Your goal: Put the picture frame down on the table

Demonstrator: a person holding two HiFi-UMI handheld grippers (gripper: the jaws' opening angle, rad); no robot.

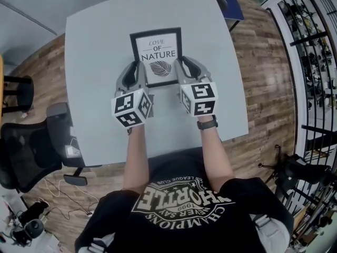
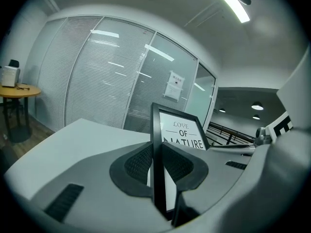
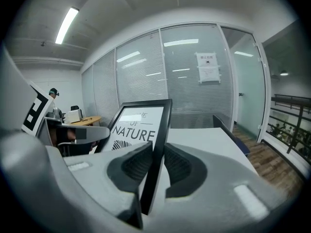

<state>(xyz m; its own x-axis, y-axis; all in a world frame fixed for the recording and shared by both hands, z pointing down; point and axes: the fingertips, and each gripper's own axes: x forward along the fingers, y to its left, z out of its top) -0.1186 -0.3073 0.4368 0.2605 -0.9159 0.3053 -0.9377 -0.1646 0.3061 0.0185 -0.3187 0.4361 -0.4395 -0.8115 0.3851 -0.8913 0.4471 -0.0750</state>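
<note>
A black picture frame [image 1: 156, 55] with a white print reading "LOVE OF NATURE" and a leaf is held between both grippers above the light grey table [image 1: 95, 41]. My left gripper [image 1: 138, 74] is shut on the frame's left edge [image 2: 156, 164], its ribbed pads pressed on both sides. On the frame's right edge [image 3: 156, 154] my right gripper [image 1: 181, 70] is shut the same way. The frame [image 2: 182, 130] stands upright and leans back a little [image 3: 136, 125]. Its lower edge is hidden behind the grippers.
A black office chair [image 1: 26, 146] stands at the table's left front corner. A blue chair [image 1: 231, 4] sits at the far right corner. A black rack [image 1: 313, 51] lines the right wall. Glass partitions [image 2: 107, 81] lie beyond the table, and a round wooden side table [image 2: 17, 91] stands far left.
</note>
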